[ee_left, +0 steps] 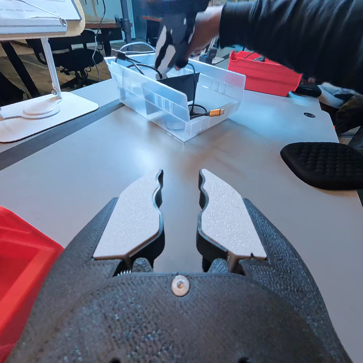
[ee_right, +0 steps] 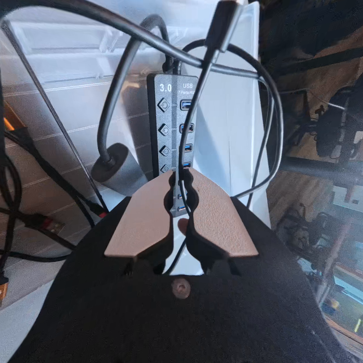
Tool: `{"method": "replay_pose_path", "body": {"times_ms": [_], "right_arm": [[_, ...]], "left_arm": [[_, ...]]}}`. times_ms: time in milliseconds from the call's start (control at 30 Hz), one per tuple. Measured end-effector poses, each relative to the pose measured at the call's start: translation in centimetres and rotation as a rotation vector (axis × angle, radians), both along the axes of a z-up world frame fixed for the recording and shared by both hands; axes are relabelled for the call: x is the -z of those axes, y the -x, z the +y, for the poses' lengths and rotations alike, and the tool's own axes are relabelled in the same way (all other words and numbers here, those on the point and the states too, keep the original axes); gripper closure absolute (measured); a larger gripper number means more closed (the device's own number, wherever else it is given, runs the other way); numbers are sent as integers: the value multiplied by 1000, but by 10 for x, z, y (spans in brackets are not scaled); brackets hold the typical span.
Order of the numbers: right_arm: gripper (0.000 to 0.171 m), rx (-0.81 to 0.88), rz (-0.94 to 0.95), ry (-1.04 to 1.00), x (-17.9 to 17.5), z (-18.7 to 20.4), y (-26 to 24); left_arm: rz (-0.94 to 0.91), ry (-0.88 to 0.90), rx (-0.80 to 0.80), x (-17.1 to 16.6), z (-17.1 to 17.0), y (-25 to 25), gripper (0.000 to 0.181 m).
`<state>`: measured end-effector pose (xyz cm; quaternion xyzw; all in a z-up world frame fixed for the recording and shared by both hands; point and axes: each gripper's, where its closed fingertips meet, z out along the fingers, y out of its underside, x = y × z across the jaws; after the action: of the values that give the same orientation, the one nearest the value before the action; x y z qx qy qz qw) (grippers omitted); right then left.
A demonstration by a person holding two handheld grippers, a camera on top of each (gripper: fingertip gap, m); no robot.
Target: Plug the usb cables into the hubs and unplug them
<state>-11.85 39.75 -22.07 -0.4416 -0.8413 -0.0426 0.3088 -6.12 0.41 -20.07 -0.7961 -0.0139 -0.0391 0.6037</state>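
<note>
right gripper [ee_right: 181,172] jaws pinch the thin black cable [ee_right: 181,137] above the dark multi-port usb hub [ee_right: 172,125] to steer it; left gripper [ee_left: 180,172] jaws spread, idle over the grey surface [ee_left: 117,157].

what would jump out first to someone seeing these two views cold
In the right wrist view, the black USB hub with its column of blue ports fills the middle, and the right gripper has its fingers nearly shut around a thin black cable in front of it. In the left wrist view, the left gripper hangs open over the bare grey table, short of the clear bin.
</note>
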Motion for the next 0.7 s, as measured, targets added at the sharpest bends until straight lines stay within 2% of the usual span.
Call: {"method": "replay_pose_path", "body": {"times_ms": [100,200,267,333,433,533,633,700], "right_arm": [[140,22,14,90,-28,-4,-10],[139,-40,99,137,-63,-17,-19],[141,-96,87,130,-72,-28,-33],[142,-157,-15,40,-62,-35,-55],[141,-231,-199,-172,-28,-34,-84],[138,-275,-292,-339,3,-29,-94],[137,-298,-310,-355,25,-41,-97],[136,-298,-314,-200,41,-67,-102]], "left_arm": [[-6,13,8,3,1,-1,147],[2,15,12,3,2,-4,147],[3,15,15,3,2,-6,147],[0,13,18,3,3,-8,147],[-2,16,24,3,5,-10,147],[-4,19,25,4,5,-13,147],[3,19,15,4,4,-12,147],[0,14,10,2,2,-12,147]]}}
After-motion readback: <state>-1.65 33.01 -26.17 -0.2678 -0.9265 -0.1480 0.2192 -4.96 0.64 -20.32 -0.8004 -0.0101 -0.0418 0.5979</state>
